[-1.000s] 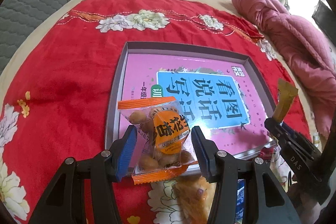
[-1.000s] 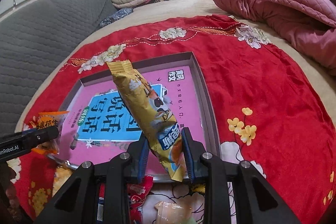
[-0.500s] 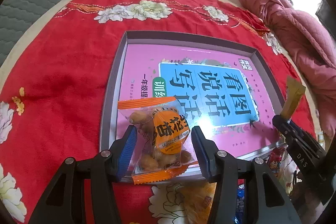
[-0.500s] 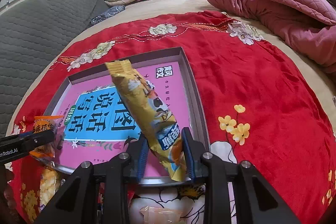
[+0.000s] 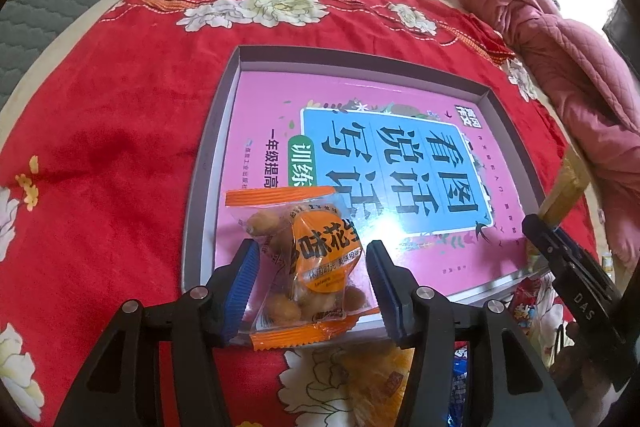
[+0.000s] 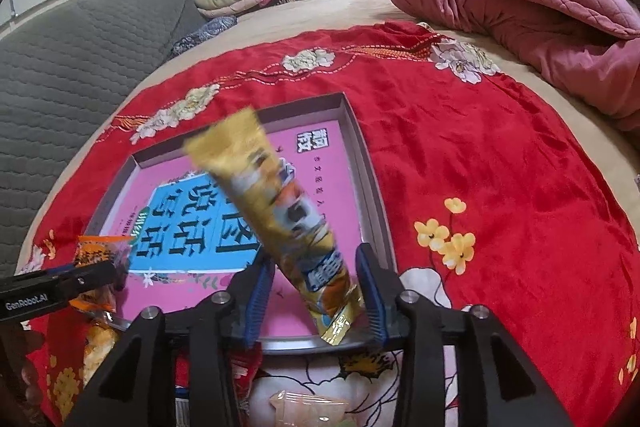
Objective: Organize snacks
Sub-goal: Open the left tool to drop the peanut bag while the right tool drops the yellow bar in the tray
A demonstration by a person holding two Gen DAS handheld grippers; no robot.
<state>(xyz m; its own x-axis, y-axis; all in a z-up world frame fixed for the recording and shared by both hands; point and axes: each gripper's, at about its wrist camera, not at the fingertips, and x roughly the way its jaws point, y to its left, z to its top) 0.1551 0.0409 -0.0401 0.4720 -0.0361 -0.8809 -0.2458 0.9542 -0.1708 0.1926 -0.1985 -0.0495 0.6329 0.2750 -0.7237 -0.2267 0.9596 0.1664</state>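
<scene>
Right wrist view has the right gripper [image 6: 316, 297] poised over the near edge of a shallow tray [image 6: 370, 187] on a red flowered bedspread [image 6: 500, 195]. Its jaws are opening, and a long yellow snack stick [image 6: 280, 223] stands slanted between them, blurred and free of the left pad, apparently being let go so it drops into the tray, which is lined with a pink book cover [image 6: 324, 171].

Left wrist view shows the left gripper [image 5: 310, 291] over the tray's [image 5: 208, 179] near left corner, its jaws grasping an orange-edged peanut packet [image 5: 304, 259] by the sides, likely held there for the same drop.

Only the right view shows the stick's full length and the loosened pads; the left view catches just its top end [image 5: 568, 191] above the right gripper [image 5: 576, 291]. The left view alone makes the packet's nuts and label plain, and it shows more packets [image 5: 380, 379] waiting on the bedspread [image 5: 100, 147] beneath the jaws.
</scene>
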